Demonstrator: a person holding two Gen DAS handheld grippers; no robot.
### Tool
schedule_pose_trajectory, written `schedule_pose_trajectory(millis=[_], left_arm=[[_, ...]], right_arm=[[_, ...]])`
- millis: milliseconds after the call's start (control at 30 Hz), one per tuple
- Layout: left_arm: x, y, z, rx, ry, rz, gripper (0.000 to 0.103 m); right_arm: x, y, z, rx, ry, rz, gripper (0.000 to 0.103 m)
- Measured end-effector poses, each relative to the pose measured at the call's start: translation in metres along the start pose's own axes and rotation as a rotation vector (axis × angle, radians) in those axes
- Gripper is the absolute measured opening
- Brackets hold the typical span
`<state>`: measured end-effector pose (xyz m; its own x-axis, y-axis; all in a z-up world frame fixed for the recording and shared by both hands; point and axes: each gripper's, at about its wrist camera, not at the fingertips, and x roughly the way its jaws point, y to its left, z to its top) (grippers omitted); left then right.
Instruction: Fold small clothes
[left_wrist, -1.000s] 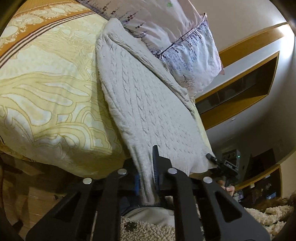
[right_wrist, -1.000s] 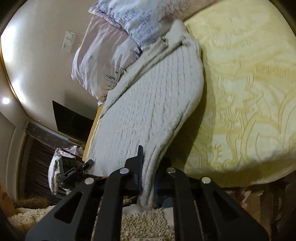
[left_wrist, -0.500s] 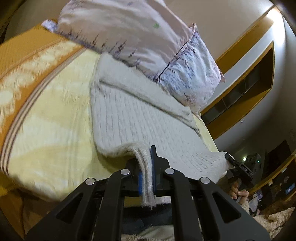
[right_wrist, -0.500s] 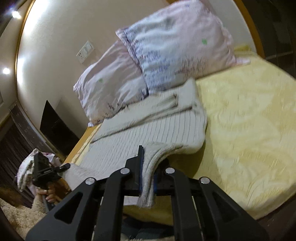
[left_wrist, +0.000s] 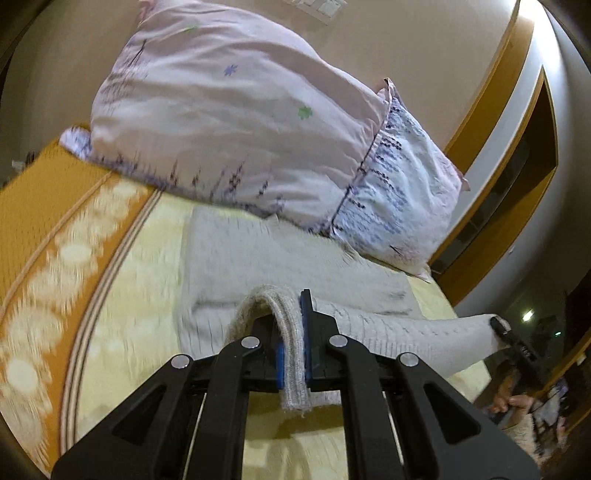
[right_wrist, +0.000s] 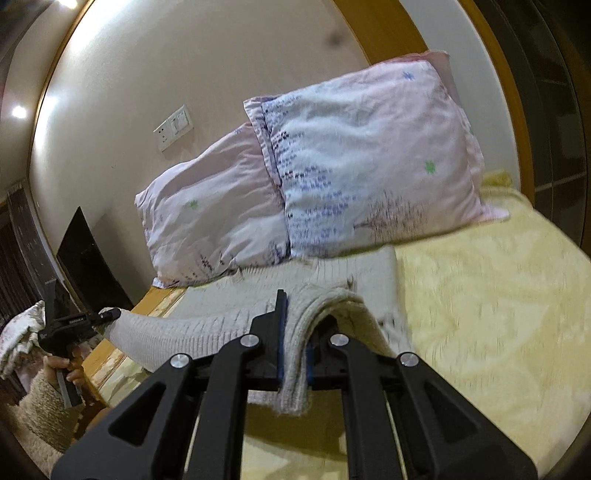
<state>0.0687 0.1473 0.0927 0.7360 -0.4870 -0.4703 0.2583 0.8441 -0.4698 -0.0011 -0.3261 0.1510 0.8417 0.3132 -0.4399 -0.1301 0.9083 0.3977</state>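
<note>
Left gripper (left_wrist: 293, 345): at bottom centre of the left wrist view, clamped on the ribbed hem of the grey knit sweater (left_wrist: 266, 258), a short tail of knit hanging below the blue pads.
Right gripper (right_wrist: 293, 338): at bottom centre of the right wrist view, pinched on the hem's other corner; it also shows at the right edge of the left wrist view, gripping the same stretched edge.
Sweater: hem lifted and arched over its own body, which lies flat on the yellow bedspread (right_wrist: 498, 295) at mid-frame, its far end touching the pillows.
Pillows (left_wrist: 240, 122): two, filling the upper frame, leaning on the wall.
Step, as I judge: carrying the hem toward the collar end for a halfway fold.
Risk: the thick rib could creep out of either pinch under tension.
Risk: uneven travel of the two hands would skew the fold line.
Risk: overshooting would push the hem into the pillows and bunch it.
</note>
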Motion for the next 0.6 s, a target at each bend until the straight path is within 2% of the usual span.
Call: schedule_pose_trajectory(millis=[267,600], left_arm=[[0.036,-0.001,0.048,0.025,-0.042,0.039,0.006],[0.107,0.021,0.082,-0.018,-0.015,0.087,0.006]], right_arm=[[0.044,0.007,0.045,-0.053,-0.026,-0.068,0.007],[0.119,-0.019,0.069,0.004,0.023,-0.128,0.007]])
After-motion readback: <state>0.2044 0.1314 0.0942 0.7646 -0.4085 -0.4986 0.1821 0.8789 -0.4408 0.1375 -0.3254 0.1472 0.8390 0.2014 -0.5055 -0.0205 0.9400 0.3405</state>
